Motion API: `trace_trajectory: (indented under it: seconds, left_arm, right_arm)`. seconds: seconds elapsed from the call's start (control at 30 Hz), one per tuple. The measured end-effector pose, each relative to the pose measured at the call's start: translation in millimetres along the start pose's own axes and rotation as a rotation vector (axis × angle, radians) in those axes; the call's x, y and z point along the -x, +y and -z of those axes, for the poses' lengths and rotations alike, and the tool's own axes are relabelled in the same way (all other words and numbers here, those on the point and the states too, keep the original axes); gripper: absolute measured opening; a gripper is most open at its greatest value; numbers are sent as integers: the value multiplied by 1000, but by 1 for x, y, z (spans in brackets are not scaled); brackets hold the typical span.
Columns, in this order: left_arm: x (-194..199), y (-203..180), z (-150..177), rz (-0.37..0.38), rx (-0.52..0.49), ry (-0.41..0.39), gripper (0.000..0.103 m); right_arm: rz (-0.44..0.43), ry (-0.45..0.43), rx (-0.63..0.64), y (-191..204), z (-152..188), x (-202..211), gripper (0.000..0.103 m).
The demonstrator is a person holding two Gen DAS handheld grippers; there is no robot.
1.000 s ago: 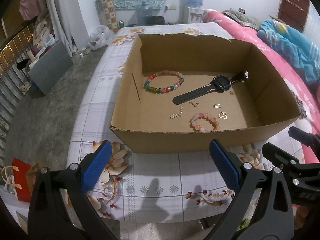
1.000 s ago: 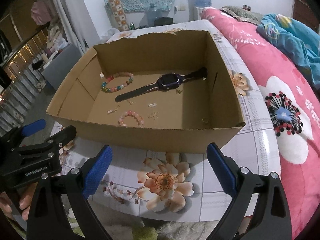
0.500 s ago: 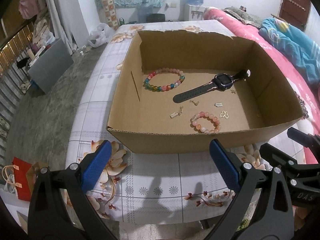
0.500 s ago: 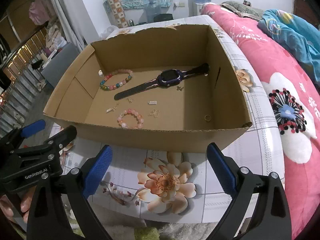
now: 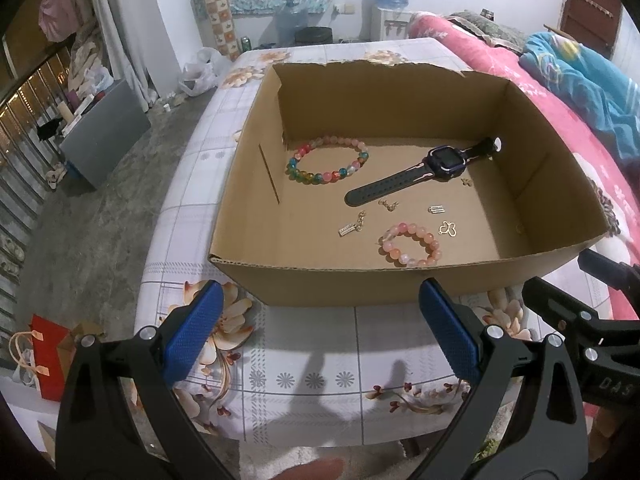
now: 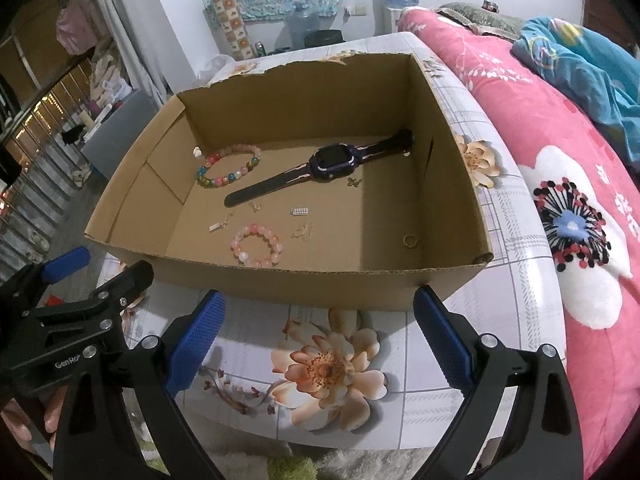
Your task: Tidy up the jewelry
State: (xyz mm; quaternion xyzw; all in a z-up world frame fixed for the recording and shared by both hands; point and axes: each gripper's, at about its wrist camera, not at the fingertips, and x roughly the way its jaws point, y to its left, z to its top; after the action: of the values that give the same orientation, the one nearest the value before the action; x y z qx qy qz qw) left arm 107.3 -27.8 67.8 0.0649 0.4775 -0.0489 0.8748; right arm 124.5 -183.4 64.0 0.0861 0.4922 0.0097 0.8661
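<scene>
An open cardboard box (image 5: 360, 284) (image 6: 320, 284) stands on the floral table. Inside lie a multicoloured bead bracelet (image 5: 327, 160) (image 6: 228, 166), a pink bead bracelet (image 5: 410, 244) (image 6: 257, 245), a dark smartwatch (image 5: 424, 170) (image 6: 320, 170), several small gold and silver charms (image 5: 352, 227) (image 6: 300, 211) and a gold ring (image 6: 411, 241). My left gripper (image 5: 320, 332) is open in front of the box's near wall, holding nothing. My right gripper (image 6: 320, 332) is open too, just short of the same wall. Each gripper shows at the edge of the other's view.
The table (image 5: 312, 360) (image 6: 520, 280) has a white floral cloth; its near edge lies under the grippers. A pink bed with a blue blanket (image 5: 580, 80) (image 6: 560, 100) runs along the right. At left, bare floor with a grey box (image 5: 104, 128) and a red bag (image 5: 48, 356).
Both views have risen a little and tipped further over the box, so more of its floor shows, including the ring at the right. The jewelry has not moved and both grippers stay open.
</scene>
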Motion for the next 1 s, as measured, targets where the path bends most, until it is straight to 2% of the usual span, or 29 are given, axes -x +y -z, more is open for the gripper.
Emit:
trace_trajectory:
  seconds: [1.0]
  left_arm:
    - [-1, -1, -1, 1, -8, 2, 95]
  right_arm:
    - [17, 3, -14, -4, 1, 0, 93]
